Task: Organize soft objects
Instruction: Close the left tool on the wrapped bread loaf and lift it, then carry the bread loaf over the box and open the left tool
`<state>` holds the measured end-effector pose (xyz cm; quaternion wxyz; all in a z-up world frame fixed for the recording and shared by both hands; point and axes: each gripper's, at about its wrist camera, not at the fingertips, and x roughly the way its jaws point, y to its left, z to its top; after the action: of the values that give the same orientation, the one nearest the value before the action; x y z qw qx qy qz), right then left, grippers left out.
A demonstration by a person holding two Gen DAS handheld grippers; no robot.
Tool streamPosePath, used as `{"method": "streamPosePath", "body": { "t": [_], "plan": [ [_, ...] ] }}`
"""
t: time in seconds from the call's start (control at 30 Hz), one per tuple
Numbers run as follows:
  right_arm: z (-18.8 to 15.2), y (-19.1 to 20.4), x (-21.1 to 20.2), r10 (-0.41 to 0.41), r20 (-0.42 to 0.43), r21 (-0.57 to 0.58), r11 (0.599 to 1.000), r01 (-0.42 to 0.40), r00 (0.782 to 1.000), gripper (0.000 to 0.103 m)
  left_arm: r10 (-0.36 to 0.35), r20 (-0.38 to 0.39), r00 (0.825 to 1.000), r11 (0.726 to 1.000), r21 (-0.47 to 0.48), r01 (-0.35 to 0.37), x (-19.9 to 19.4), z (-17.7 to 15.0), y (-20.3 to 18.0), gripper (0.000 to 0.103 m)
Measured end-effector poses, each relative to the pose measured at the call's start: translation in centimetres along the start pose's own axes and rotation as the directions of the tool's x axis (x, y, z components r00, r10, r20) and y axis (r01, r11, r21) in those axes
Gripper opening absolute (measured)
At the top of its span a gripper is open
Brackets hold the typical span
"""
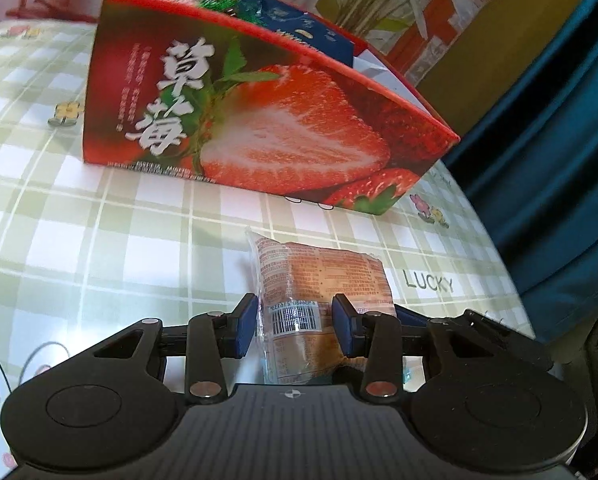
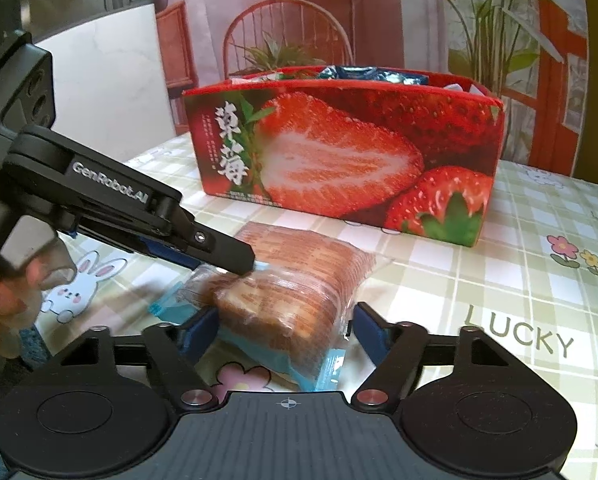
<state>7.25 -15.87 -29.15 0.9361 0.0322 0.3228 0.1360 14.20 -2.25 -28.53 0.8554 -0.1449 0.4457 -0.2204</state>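
While the wrapped bread packet [image 1: 319, 304] lies on the checked bench [image 1: 99, 240] in front of the strawberry box [image 1: 259, 120], the pick-up step appears to be in hand. The left hand-held gripper [image 1: 295, 326] is clamped on the packet's barcode end, its blue pads pressing the film from both sides. To the right, the right hand-held gripper [image 2: 287, 332] straddles the other end of the same packet [image 2: 299, 288]; its left pad touches the wrapper, the right one stands just beside it, so the jaws read as apart and not gripping. The next move probably calls for a gentle lift over the box's near wall without squashing the bread. The box [image 2: 339, 152] already holds blue foil-wrapped packets [image 2: 359, 73], something green and a pinkish item.
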Motion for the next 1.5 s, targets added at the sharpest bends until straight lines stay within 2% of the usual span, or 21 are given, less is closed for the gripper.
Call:
{"method": "streamPosePath", "body": {
  "t": [0.27, 0.57, 0.73, 0.9, 1.13, 1.33, 1.37, 1.43, 1.5],
  "plan": [
    [0.6, -0.3, -0.4, 0.033, 0.006, 0.030, 0.999, -0.033, 0.999, 0.055, -0.031, -0.019, 0.999, 0.998, 0.044, 0.032, -0.3, 1.0, -1.0, 0.043],
    [3.7, -1.3, -2.1, 0.018, 0.090, 0.006, 1.000, -0.019, 0.996, 0.053, -0.073, 0.055, 0.996, 0.994, 0.088, 0.068, -2.1, 4.4, -3.1, 0.041],
    [7.2, -2.1, -3.6, 0.020, 0.150, -0.048, 0.999, -0.013, 0.988, 0.053, -0.103, 0.122, 0.987, 0.986, 0.145, 0.085, -3.8, 7.6, -4.6, 0.041],
    [12.0, -3.9, -3.5, 0.017, 0.176, -0.059, 0.998, -0.007, 0.984, 0.053, -0.103, 0.182, 0.978, 0.980, 0.187, 0.069, -4.0, 11.6, -5.6, 0.041],
    [17.9, -5.5, -0.5, -0.009, 0.175, -0.097, 0.995, 0.026, 0.985, 0.053, -0.095, 0.217, 0.971, 0.983, 0.176, 0.057, -2.2, 16.2, -4.8, 0.041],
    [19.1, -7.0, 4.2, -0.035, 0.103, -0.062, 0.997, 0.041, 0.994, 0.053, -0.030, 0.172, 0.985, 0.985, 0.172, 0.000, 1.4, 17.9, -3.9, 0.042],
    [19.0, -7.2, 4.8, -0.037, 0.083, -0.052, 0.998, 0.041, 0.996, 0.054, -0.022, 0.165, 0.986, 0.987, 0.158, -0.004, 1.6, 17.8, -3.5, 0.044],
    [18.7, -7.4, 5.6, -0.052, 0.039, -0.043, 0.998, 0.054, 0.998, 0.055, -0.006, 0.165, 0.986, 0.992, 0.126, -0.016, 1.7, 17.6, -3.1, 0.057],
    [18.4, -7.1, 5.7, -0.119, 0.012, -0.058, 0.991, 0.120, 0.993, 0.060, 0.003, 0.181, 0.984, 0.991, 0.134, -0.028, 1.2, 17.3, -3.1, 0.079]
  ]
}}
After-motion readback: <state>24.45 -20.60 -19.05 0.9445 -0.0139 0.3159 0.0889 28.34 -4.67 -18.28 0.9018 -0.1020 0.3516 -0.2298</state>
